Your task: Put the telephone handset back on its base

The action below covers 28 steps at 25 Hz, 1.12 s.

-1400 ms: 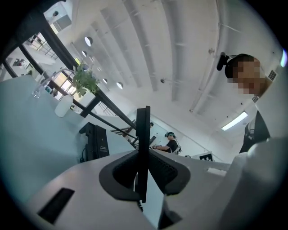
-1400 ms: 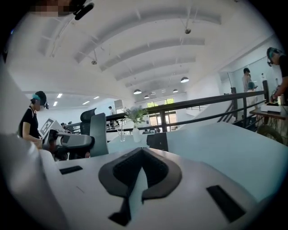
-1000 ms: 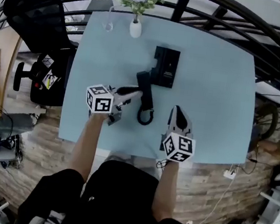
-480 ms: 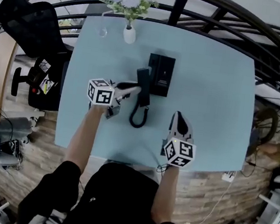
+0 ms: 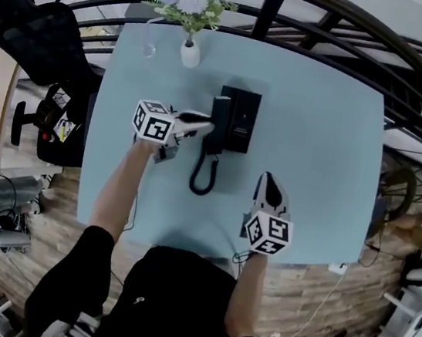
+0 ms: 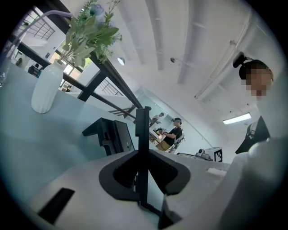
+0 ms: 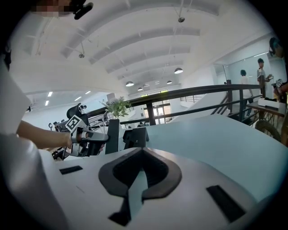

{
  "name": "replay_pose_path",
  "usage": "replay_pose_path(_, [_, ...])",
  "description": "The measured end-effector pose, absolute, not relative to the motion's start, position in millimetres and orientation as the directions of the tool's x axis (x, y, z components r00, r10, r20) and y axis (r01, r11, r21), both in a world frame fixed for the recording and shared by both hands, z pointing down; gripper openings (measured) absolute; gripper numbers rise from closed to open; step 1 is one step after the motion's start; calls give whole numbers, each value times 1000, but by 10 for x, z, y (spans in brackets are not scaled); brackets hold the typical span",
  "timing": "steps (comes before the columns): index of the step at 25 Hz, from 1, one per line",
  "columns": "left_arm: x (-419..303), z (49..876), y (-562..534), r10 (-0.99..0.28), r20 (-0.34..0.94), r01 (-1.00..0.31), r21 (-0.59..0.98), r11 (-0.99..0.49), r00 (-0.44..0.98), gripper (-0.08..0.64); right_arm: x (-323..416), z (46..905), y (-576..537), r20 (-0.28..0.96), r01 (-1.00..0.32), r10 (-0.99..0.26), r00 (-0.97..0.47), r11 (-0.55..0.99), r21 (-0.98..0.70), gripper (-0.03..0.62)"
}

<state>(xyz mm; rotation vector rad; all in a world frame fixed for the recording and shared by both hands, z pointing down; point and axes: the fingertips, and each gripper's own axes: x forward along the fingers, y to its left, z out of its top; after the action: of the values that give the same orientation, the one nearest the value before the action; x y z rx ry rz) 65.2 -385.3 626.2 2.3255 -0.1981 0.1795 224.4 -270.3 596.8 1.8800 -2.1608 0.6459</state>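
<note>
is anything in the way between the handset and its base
Nothing visible does. The left gripper holds the handset right at the left side of the base. The cord loops toward the person, away from the base, and the vase stands well behind it.

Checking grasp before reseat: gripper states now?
Left gripper: closed on the telephone handset.
Right gripper: closed, empty.

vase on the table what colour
The vase is white, clearest in the left gripper view.
</note>
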Motion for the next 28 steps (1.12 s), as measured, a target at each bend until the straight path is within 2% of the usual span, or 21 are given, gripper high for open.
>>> replay_pose_path(7, [755, 6320, -3938, 31, 167, -98, 709, -698, 985, 64, 2280, 6047, -2764, 445, -979, -882, -156, 79, -187, -6])
replay_pose_path(28, [836, 6716, -4280, 53, 141, -81, 796, -599, 989, 77, 2333, 6168, -2929, 468, -981, -871, -148, 68, -182, -6])
